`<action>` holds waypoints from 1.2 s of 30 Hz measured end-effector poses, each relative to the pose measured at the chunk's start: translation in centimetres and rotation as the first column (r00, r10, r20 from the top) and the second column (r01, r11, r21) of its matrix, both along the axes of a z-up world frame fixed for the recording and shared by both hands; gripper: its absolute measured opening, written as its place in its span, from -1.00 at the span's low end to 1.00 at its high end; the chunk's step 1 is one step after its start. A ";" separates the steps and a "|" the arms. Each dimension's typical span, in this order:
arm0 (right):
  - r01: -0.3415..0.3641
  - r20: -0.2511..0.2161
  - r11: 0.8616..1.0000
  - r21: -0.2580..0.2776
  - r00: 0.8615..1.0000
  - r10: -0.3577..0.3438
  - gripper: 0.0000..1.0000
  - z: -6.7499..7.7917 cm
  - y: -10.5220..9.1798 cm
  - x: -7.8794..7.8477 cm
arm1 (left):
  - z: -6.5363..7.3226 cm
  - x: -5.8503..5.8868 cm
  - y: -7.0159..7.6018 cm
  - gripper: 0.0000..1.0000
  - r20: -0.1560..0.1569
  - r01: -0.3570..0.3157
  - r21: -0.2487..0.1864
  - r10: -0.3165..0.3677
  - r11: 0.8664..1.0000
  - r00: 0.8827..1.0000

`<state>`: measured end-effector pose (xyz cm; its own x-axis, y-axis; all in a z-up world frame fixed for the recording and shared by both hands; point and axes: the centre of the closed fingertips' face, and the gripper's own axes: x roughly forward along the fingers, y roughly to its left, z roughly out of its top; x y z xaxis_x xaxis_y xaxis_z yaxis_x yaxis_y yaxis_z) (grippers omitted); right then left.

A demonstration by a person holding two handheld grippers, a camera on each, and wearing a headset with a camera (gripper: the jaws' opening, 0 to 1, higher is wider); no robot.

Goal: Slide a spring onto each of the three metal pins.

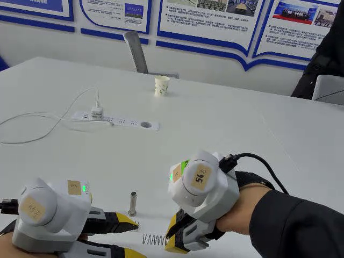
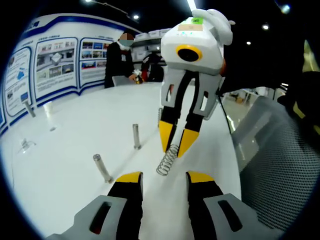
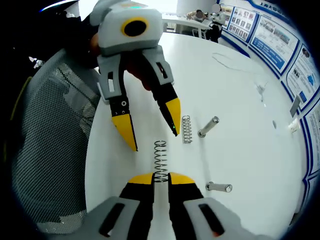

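My right gripper (image 1: 171, 237) (image 3: 161, 179) is shut on one end of a metal spring (image 1: 155, 239) (image 3: 160, 159), holding it level just over the white table (image 1: 215, 134). Facing it, my left gripper (image 1: 137, 237) (image 2: 164, 179) stands open, its yellow tips on either side of the spring's (image 2: 167, 160) free end. In the left gripper view two metal pins (image 2: 136, 136) (image 2: 102, 167) stand upright on the table to the left. One pin (image 1: 132, 203) stands just beyond the grippers. A second spring (image 3: 186, 128) lies loose beside a pin (image 3: 209, 126); another pin (image 3: 218, 187) is nearer.
A white power strip (image 1: 115, 121) with a plugged charger and trailing cable lies mid-table. A paper cup (image 1: 161, 85) stands farther back, with a grey chair (image 1: 137, 51) behind it. A person (image 1: 322, 54) in dark clothes is at the far right. A mesh chair back (image 2: 270, 155) is close by.
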<state>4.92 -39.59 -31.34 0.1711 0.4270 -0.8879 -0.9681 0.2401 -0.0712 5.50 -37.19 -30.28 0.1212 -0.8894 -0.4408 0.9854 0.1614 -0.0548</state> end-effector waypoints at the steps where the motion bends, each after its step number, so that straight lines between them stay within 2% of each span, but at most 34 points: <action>1: -0.003 0.001 1.000 0.000 1.000 0.003 -0.77 0.0 0.1 -0.1 | 0.1 0.0 0.0 -0.32 0.003 0.002 -0.002 -0.002 1.000 1.000; 19: -0.057 0.020 0.998 0.009 0.998 0.057 -0.77 0.6 1.2 -0.6 | 0.5 -0.5 -0.4 -0.61 0.031 0.040 -0.017 -0.039 0.999 0.999; 36: -0.080 0.030 0.997 0.011 0.996 0.080 -0.77 0.5 1.3 -0.7 | 0.4 -0.8 -0.5 -0.74 0.023 0.055 -0.021 -0.054 0.998 0.998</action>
